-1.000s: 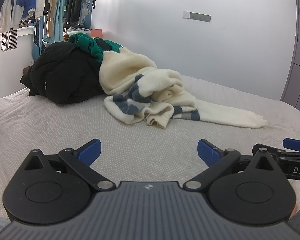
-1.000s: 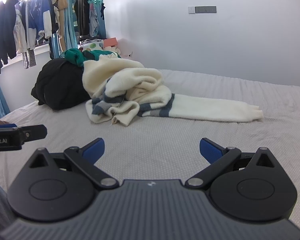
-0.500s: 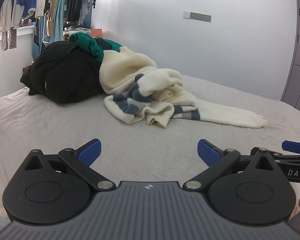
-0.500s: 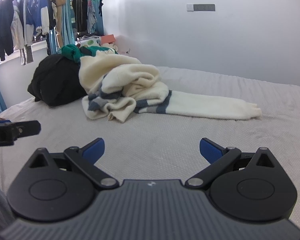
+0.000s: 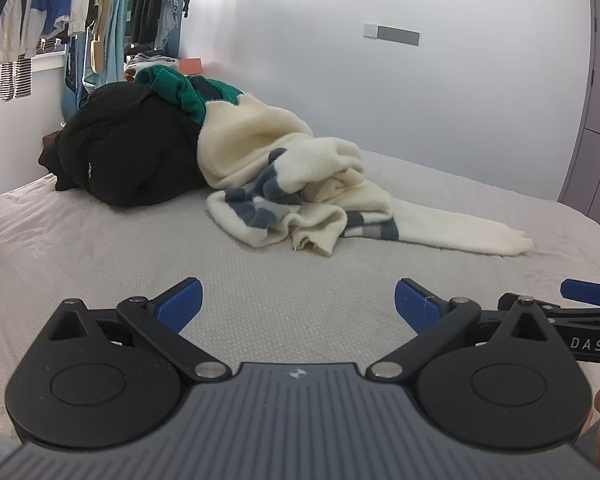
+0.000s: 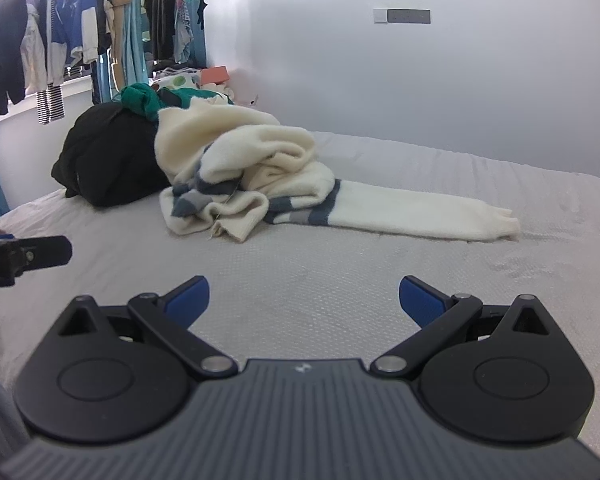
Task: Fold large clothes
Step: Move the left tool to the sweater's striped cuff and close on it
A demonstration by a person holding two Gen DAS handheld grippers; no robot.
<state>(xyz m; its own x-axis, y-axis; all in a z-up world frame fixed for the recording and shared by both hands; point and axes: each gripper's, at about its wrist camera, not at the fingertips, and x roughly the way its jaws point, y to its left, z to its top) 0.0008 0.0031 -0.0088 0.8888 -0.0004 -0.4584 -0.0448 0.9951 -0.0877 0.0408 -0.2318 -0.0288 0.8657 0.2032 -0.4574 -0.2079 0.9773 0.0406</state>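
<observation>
My left gripper and right gripper hovered low over the bed, fingers spread wide, holding nothing. The cream sweater lay crumpled well ahead, one sleeve stretched rightward, against a black garment.

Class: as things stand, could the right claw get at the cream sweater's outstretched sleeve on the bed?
Probably yes. The right claw is open and empty, and only bare grey bedspread lies between it and the cream knitted sweater's sleeve, which lies flat and uncovered.
</observation>
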